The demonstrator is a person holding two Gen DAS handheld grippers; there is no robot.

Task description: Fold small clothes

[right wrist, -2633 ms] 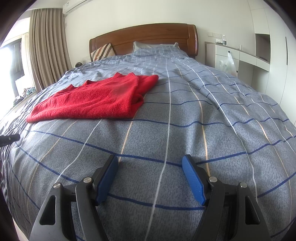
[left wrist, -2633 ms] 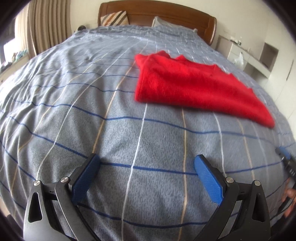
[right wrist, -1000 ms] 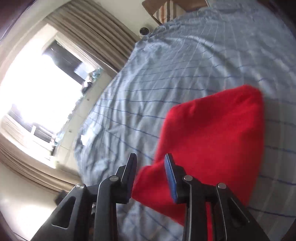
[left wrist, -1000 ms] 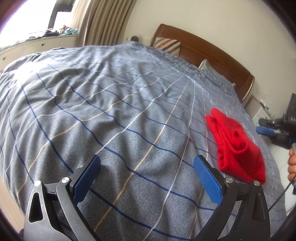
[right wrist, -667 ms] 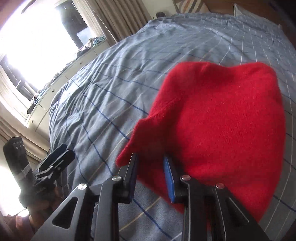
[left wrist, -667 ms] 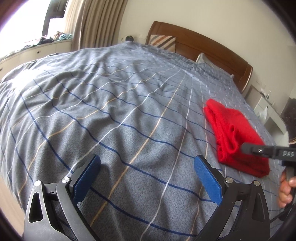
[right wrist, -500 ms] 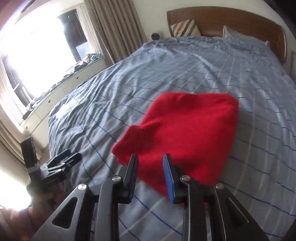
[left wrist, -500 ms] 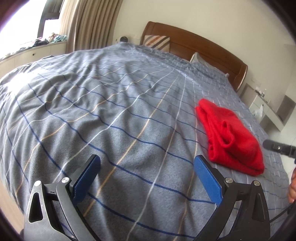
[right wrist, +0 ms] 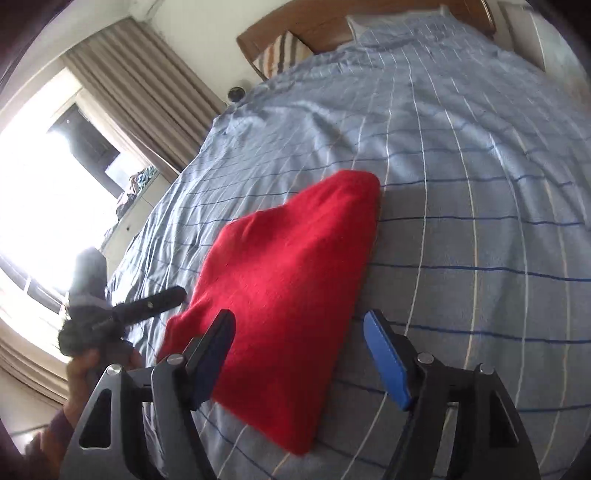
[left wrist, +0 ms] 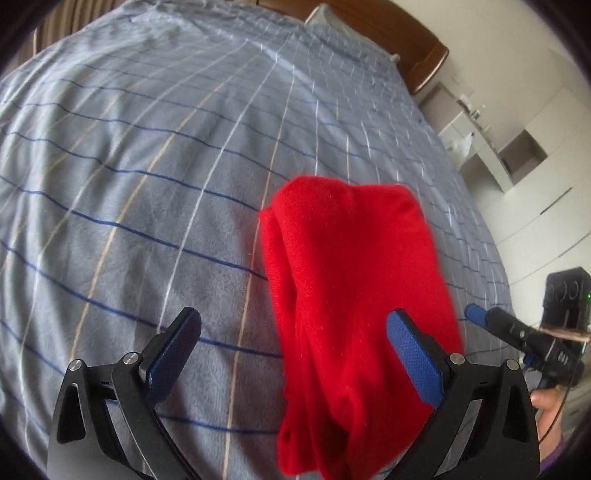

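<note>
While the red sweater lies folded on the bed, the fold looks nearly done. The right gripper has its jaws opening over its near edge, pressing nothing; the left gripper hangs spread wide, empty. Next comes tidying or a final fold.

A wide bed under a grey-blue checked cover, wooden headboard far, curtained window left (glaring bright), white cabinets right.
</note>
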